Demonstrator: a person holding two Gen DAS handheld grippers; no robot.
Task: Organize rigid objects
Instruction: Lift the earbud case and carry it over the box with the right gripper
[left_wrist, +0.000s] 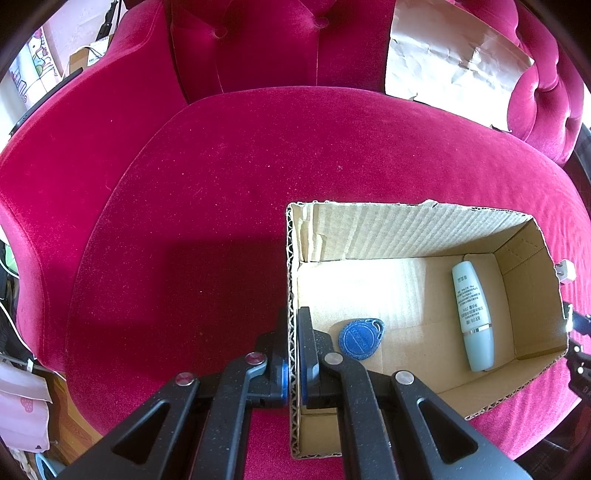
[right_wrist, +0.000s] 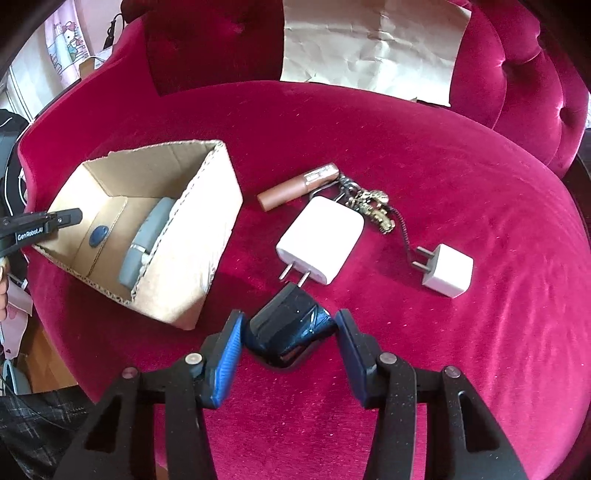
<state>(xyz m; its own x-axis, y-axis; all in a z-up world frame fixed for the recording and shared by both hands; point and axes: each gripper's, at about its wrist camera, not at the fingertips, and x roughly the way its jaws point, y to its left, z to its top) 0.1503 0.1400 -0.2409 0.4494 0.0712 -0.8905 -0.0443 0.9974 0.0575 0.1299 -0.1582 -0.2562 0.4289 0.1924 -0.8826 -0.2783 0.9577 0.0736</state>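
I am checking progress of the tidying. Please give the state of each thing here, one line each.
Cardboard box: open, on the seat.
Left gripper: shut on the box wall.
Blue tag: flat in the box.
Pale bottle: lying in the box.
Right gripper: shut on the black object.
Big charger: outside, lying flat.
Small charger: outside.
Brown tube: outside, lying down.
Keyring: outside.

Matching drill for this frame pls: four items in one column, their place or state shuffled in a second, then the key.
1. blue key fob
2. black case
3. small white charger
4. cardboard box

a. wall clamped by the left gripper
b. lying on the box floor
c. between the right gripper pads
d. on the red cushion, prongs towards the keychain

Pairs: 1-b, 2-c, 3-d, 4-a
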